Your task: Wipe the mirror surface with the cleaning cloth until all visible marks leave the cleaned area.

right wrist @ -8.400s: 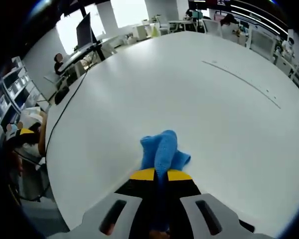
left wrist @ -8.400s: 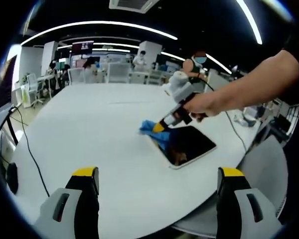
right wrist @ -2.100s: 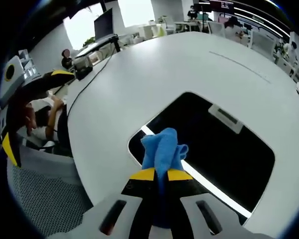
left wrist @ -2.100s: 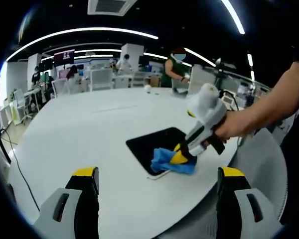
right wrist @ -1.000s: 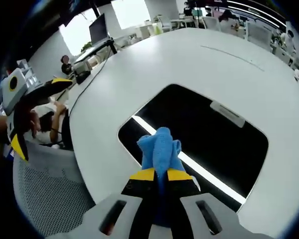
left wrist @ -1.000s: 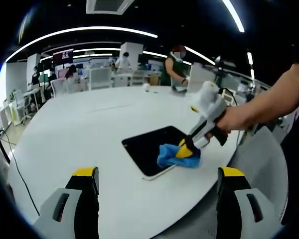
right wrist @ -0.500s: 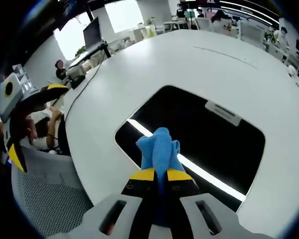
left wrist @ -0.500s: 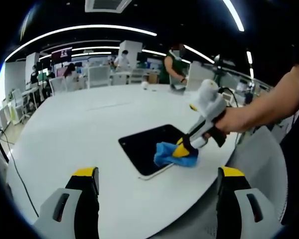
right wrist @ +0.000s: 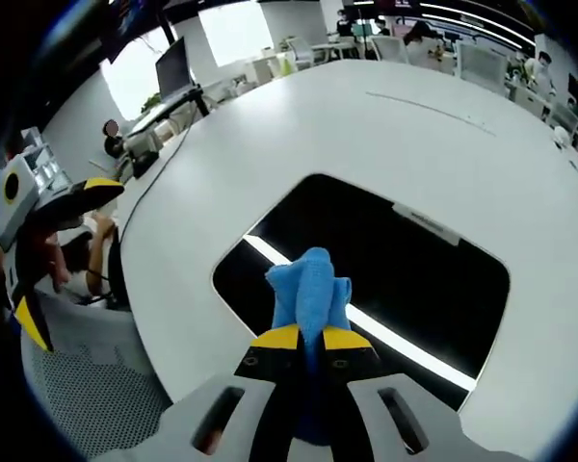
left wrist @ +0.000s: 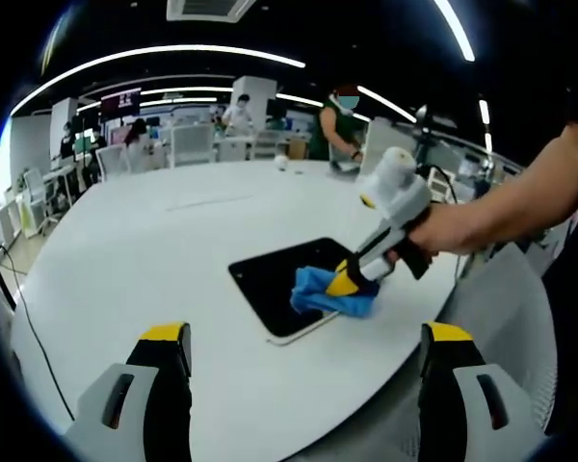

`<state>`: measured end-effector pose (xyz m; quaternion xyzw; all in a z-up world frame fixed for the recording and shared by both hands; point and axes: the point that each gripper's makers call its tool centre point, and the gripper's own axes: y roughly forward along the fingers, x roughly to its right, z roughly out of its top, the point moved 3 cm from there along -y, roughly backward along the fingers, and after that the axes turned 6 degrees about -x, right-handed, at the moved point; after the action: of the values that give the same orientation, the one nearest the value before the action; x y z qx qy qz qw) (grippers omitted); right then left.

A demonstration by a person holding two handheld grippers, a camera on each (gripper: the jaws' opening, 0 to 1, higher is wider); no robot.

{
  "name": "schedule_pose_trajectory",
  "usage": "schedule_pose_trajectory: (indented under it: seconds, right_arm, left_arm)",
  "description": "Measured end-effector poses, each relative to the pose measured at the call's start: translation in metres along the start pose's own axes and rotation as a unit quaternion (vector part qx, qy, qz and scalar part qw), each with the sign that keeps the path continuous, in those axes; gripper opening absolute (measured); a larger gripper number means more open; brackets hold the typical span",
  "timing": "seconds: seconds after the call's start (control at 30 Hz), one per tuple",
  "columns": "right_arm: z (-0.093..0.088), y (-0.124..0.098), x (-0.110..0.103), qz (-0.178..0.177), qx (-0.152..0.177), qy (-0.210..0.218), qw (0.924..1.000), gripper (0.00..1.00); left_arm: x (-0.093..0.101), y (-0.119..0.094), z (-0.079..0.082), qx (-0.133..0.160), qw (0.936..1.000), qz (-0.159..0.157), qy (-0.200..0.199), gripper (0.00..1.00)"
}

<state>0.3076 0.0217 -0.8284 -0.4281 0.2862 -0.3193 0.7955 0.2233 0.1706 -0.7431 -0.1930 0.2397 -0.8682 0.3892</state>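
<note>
A dark rectangular mirror (left wrist: pixel 281 278) (right wrist: pixel 385 250) lies flat on the white table (left wrist: pixel 164 260) near its rounded edge. My right gripper (right wrist: pixel 306 338) is shut on a blue cleaning cloth (right wrist: pixel 310 291) and presses it onto the mirror's near part. In the left gripper view the right gripper (left wrist: pixel 339 283) comes in from the right, held by a hand, with the cloth (left wrist: pixel 324 292) bunched on the mirror's right end. My left gripper (left wrist: pixel 306 337) hangs open above the table's near edge, nothing between its jaws. It also appears at the left in the right gripper view (right wrist: pixel 39 241).
A mesh chair (right wrist: pixel 96 404) stands below the table edge. Desks, chairs and several people fill the office behind the table (left wrist: pixel 222 135). A cable (left wrist: pixel 24 318) runs along the table's left edge. A monitor (right wrist: pixel 173 67) stands at the far side.
The right gripper has slid the blue cloth a short way back and forth across the mirror's near end over the last second. The left gripper has stayed open and still.
</note>
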Motion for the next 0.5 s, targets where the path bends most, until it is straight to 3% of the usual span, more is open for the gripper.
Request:
schedule_pose_trajectory:
  seconds: [0.5]
  right_arm:
    - [0.016,0.006,0.016,-0.007,0.003,0.004,1.0000,0.01]
  left_arm:
    - [0.000,0.006,0.002,-0.003,1.0000,-0.004,-0.003,0.99]
